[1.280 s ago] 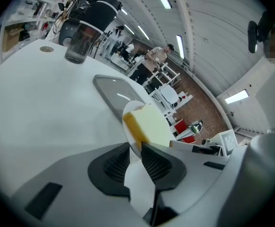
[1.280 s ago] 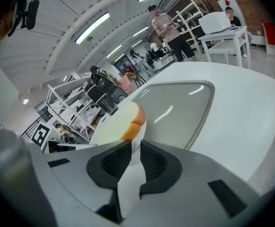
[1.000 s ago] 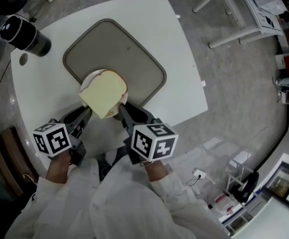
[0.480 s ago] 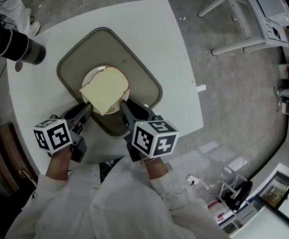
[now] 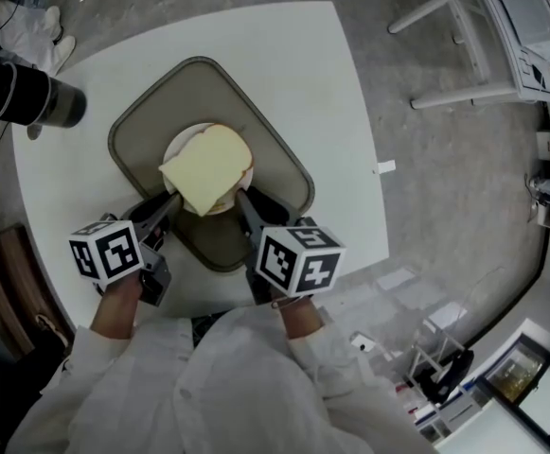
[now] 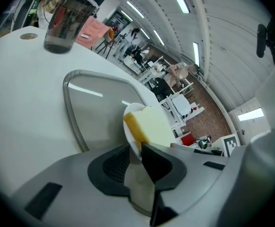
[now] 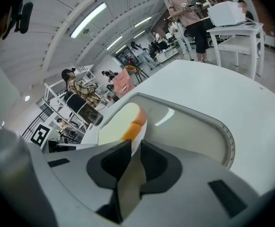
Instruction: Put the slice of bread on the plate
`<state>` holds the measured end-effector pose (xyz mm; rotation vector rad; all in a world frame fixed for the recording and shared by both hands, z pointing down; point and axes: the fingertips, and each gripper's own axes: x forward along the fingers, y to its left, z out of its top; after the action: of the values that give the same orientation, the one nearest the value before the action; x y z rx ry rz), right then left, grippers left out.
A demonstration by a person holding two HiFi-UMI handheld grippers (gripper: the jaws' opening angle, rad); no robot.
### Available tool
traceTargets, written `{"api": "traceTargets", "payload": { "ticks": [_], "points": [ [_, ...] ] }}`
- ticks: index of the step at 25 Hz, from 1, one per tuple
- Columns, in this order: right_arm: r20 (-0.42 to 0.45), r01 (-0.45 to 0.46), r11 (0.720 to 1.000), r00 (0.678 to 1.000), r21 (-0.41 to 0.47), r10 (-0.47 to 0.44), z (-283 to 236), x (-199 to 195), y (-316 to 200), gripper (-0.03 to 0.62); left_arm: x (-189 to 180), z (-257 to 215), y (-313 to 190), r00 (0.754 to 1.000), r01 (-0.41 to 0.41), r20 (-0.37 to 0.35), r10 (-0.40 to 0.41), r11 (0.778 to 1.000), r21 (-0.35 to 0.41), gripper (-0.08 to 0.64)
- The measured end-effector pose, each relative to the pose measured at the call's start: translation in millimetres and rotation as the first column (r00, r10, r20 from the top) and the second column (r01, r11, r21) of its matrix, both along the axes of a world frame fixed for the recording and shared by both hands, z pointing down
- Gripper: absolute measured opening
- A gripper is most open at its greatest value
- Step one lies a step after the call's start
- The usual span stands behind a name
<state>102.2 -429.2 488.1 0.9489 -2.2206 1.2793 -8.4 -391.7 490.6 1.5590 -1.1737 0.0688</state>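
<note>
Over the grey tray (image 5: 265,145) on the white counter (image 5: 336,83), the slice of bread (image 5: 208,168) lies on the plate (image 5: 173,148). The left claw (image 5: 168,204) and right claw (image 5: 244,201) each pinch the plate's rim. In the last second the plate has moved further in over the tray, so the bread already seems to be in place.

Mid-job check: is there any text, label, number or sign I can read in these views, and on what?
No readable words or numbers in any view.
Cube on the left gripper: black-and-white square markers, no letters.
Cube on the right gripper: the same, patterns only.
Black cylinder: nothing legible at this size.
Plate, slice of bread, tray: no print.
</note>
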Motion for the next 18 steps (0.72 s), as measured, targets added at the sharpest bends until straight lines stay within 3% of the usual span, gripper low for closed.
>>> {"api": "traceTargets", "payload": {
  "ticks": [11,18],
  "points": [
    [-0.068,0.026,0.999,0.997,-0.024,-0.028,15.8,-2.9,-5.8,0.066,-1.6,11.7,-4.4,1.000,-0.001,0.011,0.002,0.999,-0.034,0.067],
    [-0.168,0.060,0.998,0.984,0.009,-0.058,22.5,-4.3,-3.9,0.066,-0.9,14.4,-3.4,0.994,-0.055,0.087,0.058,0.998,-0.033,0.071]
  ]
}}
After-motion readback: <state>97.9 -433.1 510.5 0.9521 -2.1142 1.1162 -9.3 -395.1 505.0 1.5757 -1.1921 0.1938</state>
